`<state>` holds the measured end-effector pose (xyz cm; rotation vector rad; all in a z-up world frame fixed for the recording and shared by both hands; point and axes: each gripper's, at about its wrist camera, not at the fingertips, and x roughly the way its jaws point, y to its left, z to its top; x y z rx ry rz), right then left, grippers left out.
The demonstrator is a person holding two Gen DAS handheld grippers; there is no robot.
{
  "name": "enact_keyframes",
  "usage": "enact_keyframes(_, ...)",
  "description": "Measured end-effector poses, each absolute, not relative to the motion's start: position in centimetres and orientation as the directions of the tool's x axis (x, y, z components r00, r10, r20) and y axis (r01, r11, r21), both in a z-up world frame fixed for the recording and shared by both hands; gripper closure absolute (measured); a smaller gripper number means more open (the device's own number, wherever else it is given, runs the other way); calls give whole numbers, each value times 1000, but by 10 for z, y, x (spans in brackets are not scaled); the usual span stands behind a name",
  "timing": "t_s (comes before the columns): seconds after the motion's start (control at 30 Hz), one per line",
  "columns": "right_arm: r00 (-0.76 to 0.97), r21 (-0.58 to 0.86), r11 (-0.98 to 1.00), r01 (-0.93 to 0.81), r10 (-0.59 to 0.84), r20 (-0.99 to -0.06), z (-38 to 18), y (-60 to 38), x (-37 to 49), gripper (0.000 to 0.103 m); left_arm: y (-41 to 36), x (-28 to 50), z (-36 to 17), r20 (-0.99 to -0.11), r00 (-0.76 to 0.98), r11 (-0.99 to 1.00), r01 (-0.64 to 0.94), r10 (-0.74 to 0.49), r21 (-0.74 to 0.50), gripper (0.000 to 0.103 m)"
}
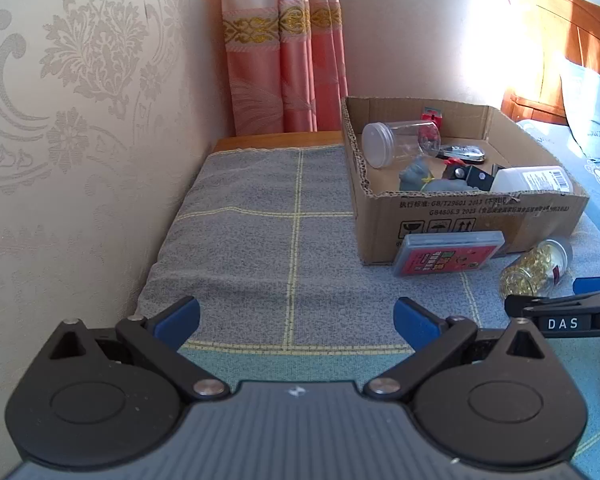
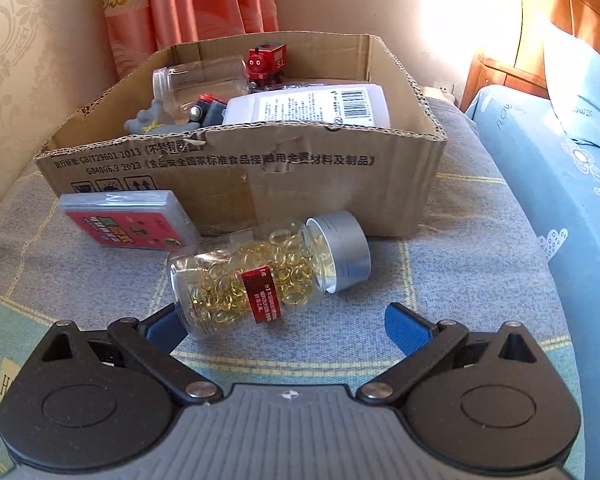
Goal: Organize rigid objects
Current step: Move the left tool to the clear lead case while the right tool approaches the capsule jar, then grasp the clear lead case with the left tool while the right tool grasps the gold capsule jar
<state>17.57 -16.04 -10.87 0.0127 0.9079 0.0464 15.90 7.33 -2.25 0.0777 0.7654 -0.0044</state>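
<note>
A clear bottle of yellow capsules (image 2: 260, 276) with a silver cap lies on its side on the grey cloth, just beyond my open right gripper (image 2: 288, 328); its base reaches the left finger. It also shows in the left wrist view (image 1: 536, 268). A red card case (image 2: 128, 220) leans against the cardboard box (image 2: 320, 184). The box holds a clear jar (image 2: 200, 80), a white bottle (image 2: 308, 106), a red toy train (image 2: 266, 62) and a grey toy (image 2: 148, 120). My left gripper (image 1: 296, 320) is open and empty over the cloth.
A wall with patterned paper (image 1: 60, 120) runs along the left. Pink curtains (image 1: 284, 60) hang behind. A bed with a blue sheet (image 2: 560, 184) and a wooden headboard (image 2: 572, 16) lies to the right. The right gripper shows at the right edge of the left wrist view (image 1: 572, 312).
</note>
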Motion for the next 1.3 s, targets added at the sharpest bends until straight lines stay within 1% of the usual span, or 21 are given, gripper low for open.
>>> enact_keyframes(0.07, 612, -8, 998, -64, 33, -791, -111, -160, 174, 0, 66, 161, -23, -696, 718, 996, 55, 7, 67, 1)
enact_keyframes(0.27, 621, -2, 996, -85, 51, -782, -111, -165, 168, 0, 46, 165, -25, -707, 705, 992, 118, -51, 46, 1)
enact_keyframes(0.43, 617, -2, 992, -123, 75, -784, -111, -168, 166, 0, 26, 177, -34, -737, 671, 983, 177, -81, 54, 1)
enact_keyframes(0.6, 618, -4, 988, -155, 94, -780, -111, -170, 165, 0, 7, 193, -43, -766, 621, 968, 250, -165, -6, 1)
enact_keyframes(0.67, 622, -4, 986, -168, 104, -776, -112, -172, 164, 0, -1, 200, -47, -775, 606, 962, 273, -182, -12, 1)
enact_keyframes(0.83, 628, -3, 978, -208, 131, -767, -112, -177, 158, 0, -17, 214, -63, -797, 569, 946, 323, -201, -8, 1)
enact_keyframes(0.9, 626, -4, 976, -216, 136, -768, -112, -179, 156, 0, -16, 219, -68, -802, 558, 949, 315, -212, -32, 0)
enact_keyframes(1.0, 621, -4, 976, -219, 137, -771, -111, -178, 158, 0, -13, 225, -77, -832, 533, 961, 277, -157, -4, 0)
enact_keyframes(1.17, 619, -5, 976, -218, 135, -774, -111, -176, 160, 0, 4, 219, -78, -826, 546, 966, 257, -136, 10, 0)
enact_keyframes(1.3, 622, -5, 977, -214, 133, -771, -111, -176, 159, 0, 7, 221, -80, -819, 554, 967, 256, -147, 0, 0)
